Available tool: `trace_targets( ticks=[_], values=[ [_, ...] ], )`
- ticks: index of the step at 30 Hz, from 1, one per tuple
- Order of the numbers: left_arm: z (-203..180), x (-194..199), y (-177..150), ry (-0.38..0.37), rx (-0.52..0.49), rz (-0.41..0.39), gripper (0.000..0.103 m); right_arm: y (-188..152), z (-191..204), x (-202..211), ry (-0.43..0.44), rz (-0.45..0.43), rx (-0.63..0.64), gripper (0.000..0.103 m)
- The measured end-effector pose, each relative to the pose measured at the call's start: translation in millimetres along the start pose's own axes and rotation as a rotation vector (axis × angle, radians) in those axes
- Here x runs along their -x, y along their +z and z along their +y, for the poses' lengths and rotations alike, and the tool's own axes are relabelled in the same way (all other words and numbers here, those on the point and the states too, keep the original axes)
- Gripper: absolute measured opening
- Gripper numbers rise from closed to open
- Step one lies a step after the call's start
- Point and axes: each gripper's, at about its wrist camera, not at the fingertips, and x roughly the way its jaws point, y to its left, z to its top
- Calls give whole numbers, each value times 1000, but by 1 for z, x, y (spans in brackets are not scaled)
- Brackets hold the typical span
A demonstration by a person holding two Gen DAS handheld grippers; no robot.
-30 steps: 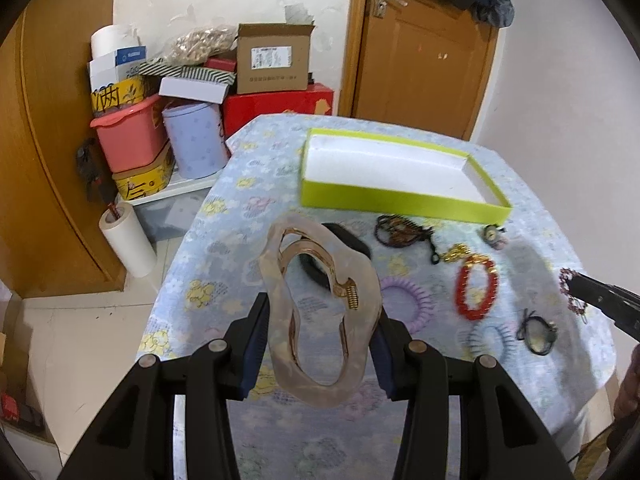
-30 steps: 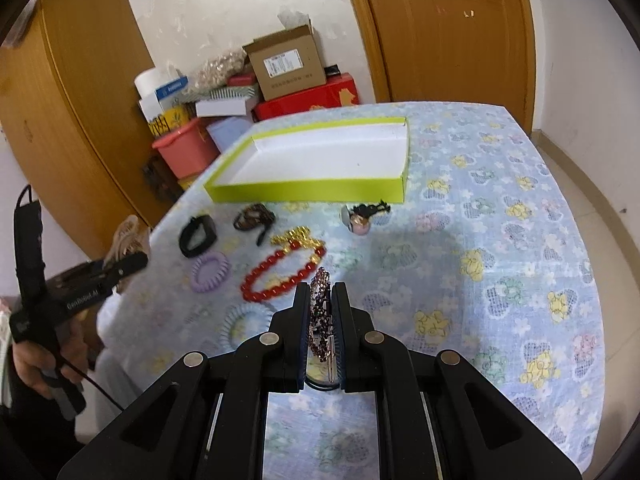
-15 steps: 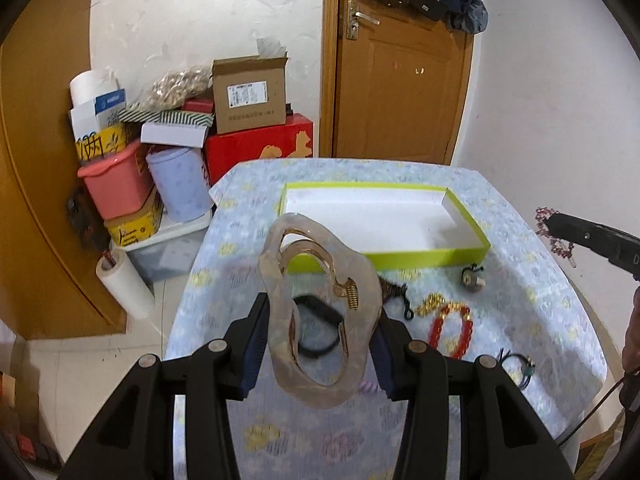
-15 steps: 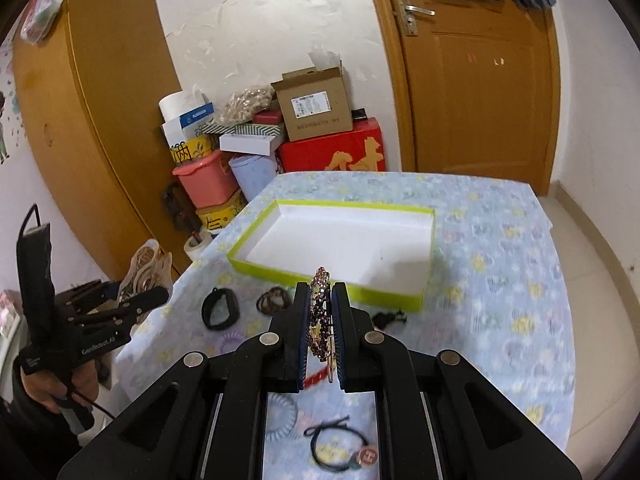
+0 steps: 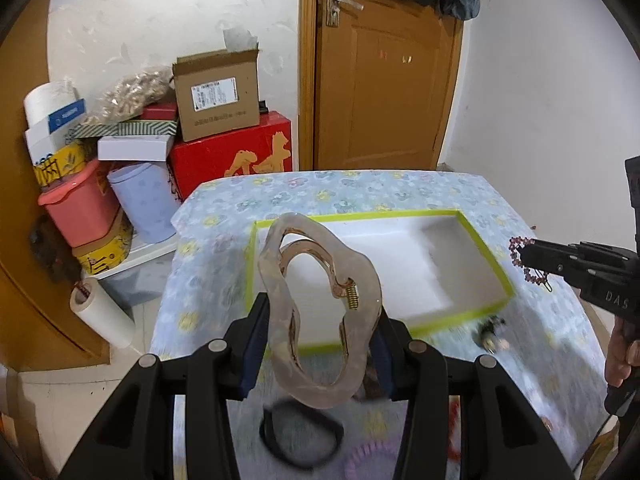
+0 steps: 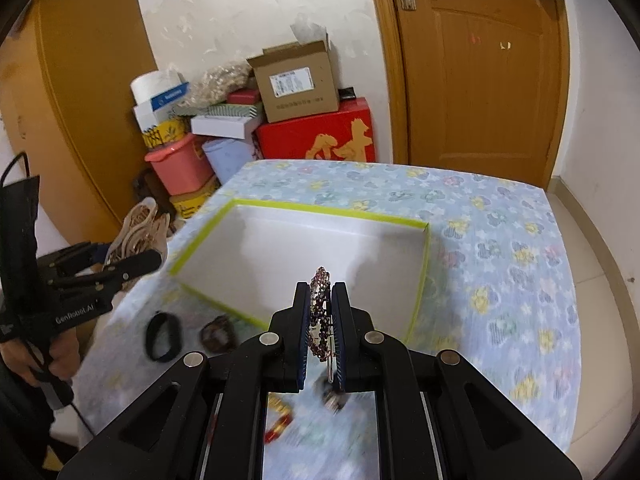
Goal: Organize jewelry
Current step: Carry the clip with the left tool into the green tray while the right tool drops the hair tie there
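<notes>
Looking through the left wrist view first: left claw point(image 5: 320, 336) clamped on the big translucent hair clip point(image 5: 318, 312), held upright in the air, gold spring showing on its right side. Compared with a second back, way closer to the green-rimmed box point(image 5: 490, 264) now, and higher up; clip lined up in front of the box's near-left part, white bottom visible right through the loop. Over at the box's right edge, the right claw point(image 5: 520, 258) showing up with a small beaded clip point(image 5: 528, 264) pinched at the tip, also much nearer the box than half a second ago. Black hair band point(image 5: 300, 436) lying blurry on the desk point(image 5: 360, 188), on the near side of the box, below the left claw.

Switching to the right wrist view: right claw point(image 6: 321, 320) shut tight on the beaded clip point(image 6: 320, 312), fingers nearly together, poking over the box's point(image 6: 420, 284) near rim. A second ago hovering over the loose pieces; now most of those slipping under the camera: black band point(image 6: 162, 336) and a brown scrunchie-looking thing point(image 6: 218, 334) just outside the box's near-left corner. Left claw point(image 6: 138, 262) off the box's left side with the big clip point(image 6: 138, 232).

Box looks empty, nothing dropped yet. Guessing both pieces about to go in, so early days for the sorting.
</notes>
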Motion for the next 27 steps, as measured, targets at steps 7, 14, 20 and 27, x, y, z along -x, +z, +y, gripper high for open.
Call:
trace_targets(
  ticks=[7, 14, 20, 27],
  values=[
    [10, -63, 21, 17, -14, 70, 48, 17, -31, -58, -41, 68, -35, 11],
    [14, -107, 27, 31, -37, 130, 48, 25, -51, -91, -73, 107, -54, 11],
    [17, -130, 28, 45, -47, 159, 49, 26, -59, -107, -83, 126, -51, 11],
    [13, -136, 26, 27, -73, 173, 50, 28, -56, -106, -85, 132, -39, 18]
  ],
)
